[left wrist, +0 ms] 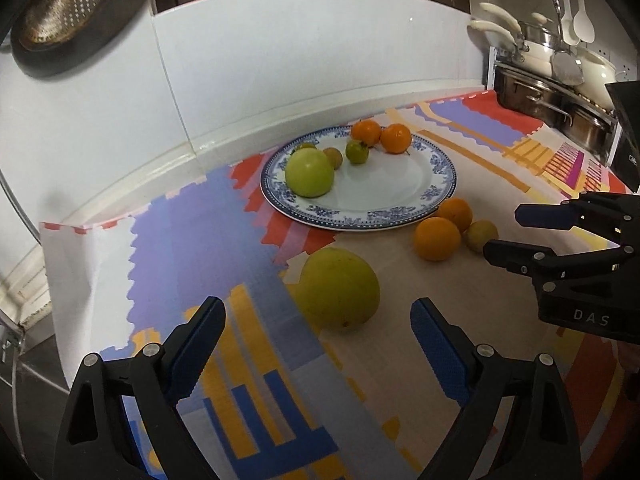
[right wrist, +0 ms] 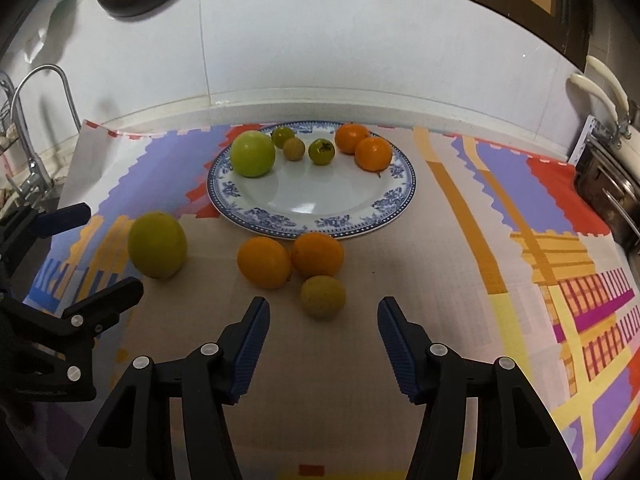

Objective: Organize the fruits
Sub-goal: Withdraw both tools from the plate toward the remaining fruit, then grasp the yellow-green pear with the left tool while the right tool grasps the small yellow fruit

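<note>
Starting left, the left gripper, jaws spread and empty, should straddle the large green fruit lying on the mat just before the plate; the right gripper, also apart, lines up on the small yellowish fruit beside two oranges
</note>
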{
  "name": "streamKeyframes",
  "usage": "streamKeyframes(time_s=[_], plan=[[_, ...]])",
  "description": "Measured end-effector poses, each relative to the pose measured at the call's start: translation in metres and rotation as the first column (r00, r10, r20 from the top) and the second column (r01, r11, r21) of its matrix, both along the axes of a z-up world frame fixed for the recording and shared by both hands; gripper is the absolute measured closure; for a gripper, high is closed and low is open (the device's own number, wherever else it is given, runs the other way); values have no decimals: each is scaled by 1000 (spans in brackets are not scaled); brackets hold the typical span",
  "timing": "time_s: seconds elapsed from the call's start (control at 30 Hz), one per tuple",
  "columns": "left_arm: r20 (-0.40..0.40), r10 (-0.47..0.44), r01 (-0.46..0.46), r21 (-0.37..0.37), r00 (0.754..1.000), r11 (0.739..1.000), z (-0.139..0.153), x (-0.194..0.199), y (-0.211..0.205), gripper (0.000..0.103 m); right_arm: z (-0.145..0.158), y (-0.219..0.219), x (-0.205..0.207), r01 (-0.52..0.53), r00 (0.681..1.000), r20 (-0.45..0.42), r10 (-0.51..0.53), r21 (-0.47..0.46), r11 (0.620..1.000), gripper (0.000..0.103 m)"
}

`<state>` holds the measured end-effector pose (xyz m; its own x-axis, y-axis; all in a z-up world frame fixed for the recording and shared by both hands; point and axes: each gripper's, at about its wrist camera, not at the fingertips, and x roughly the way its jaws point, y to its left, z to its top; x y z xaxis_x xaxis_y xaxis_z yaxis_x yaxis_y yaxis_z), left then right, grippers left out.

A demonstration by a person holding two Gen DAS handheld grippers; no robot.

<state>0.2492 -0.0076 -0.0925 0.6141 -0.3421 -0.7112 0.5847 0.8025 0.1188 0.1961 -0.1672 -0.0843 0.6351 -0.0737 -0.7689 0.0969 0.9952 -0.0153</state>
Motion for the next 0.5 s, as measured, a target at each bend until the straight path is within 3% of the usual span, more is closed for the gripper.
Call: streamKeyframes(time_s=[0.17,0.33,0.5], plan=[[-11,-7,7,-5,1000,1000,-3,8,-7,12,-7,-4,7,-11,1000,-18,11,23,1000,55],[-41,-6,5,-19,999,1000,-6,15,-13,26,-13,-7,12,-17,999,-32,18,54,998,63],[-80,-14,11,-37,997,999,-9,19,-17,36,-15,-10,16,-16,999,-31,18,64,998,63]])
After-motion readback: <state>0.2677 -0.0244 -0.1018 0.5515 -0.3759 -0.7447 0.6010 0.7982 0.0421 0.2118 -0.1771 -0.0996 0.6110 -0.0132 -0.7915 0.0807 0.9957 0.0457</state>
